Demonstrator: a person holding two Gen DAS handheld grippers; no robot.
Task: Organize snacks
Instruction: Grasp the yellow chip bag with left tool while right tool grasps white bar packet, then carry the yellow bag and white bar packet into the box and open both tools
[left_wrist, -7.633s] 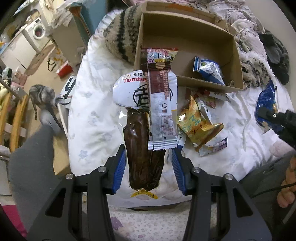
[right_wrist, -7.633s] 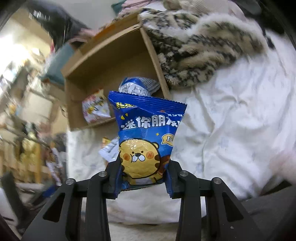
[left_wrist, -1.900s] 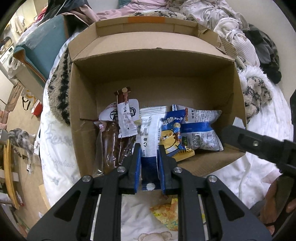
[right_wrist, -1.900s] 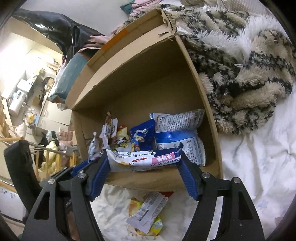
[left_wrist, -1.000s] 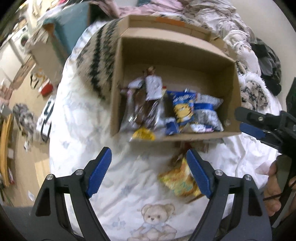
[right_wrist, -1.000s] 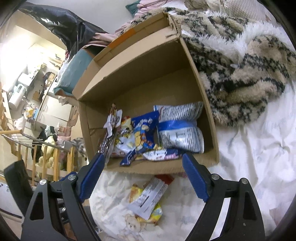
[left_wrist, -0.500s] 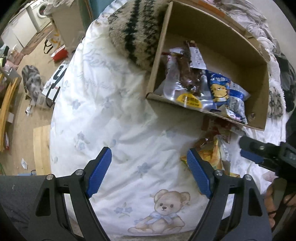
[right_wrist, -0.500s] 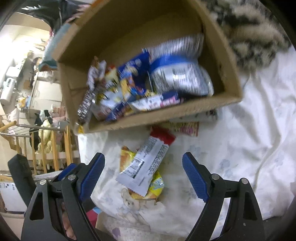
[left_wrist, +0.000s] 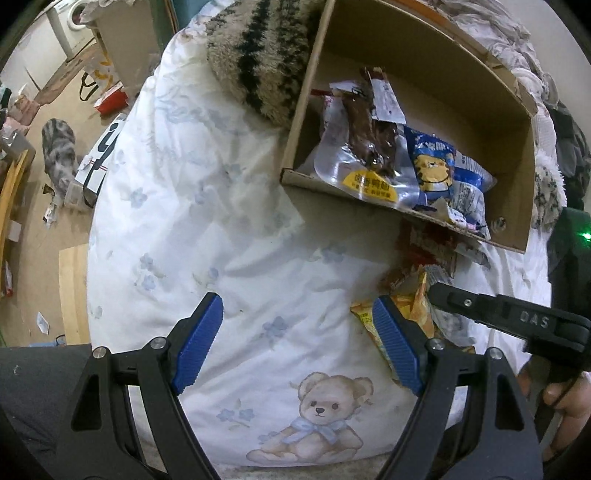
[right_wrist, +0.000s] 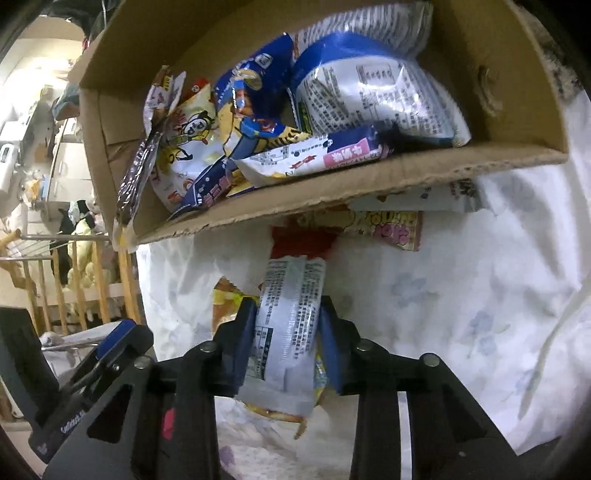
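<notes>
A cardboard box (left_wrist: 303, 92) lies on a white bed sheet and holds several snack bags, among them a brown meat pack (left_wrist: 369, 140) and a blue tiger bag (left_wrist: 432, 166). In front of the box (right_wrist: 332, 195), my right gripper (right_wrist: 288, 321) is shut on a white packet with a red end (right_wrist: 291, 288), which lies over a yellow packet (right_wrist: 225, 295). My left gripper (left_wrist: 295, 306) hangs open over bare sheet with nothing between its pads. The yellow packet (left_wrist: 406, 306) lies just outside its right finger. A finger of the right gripper (left_wrist: 480, 306) reaches in there.
A flat pink-and-yellow packet (right_wrist: 391, 225) sticks out from under the box's front edge. A striped fuzzy blanket (left_wrist: 266, 55) lies left of the box. A cat (left_wrist: 59, 147) stands on the floor beside the bed. A hand (left_wrist: 561, 398) shows at the right edge.
My right gripper came down onto the white-and-red packet in front of the box and closed on it. The left gripper dropped closer to the sheet and stayed open.
</notes>
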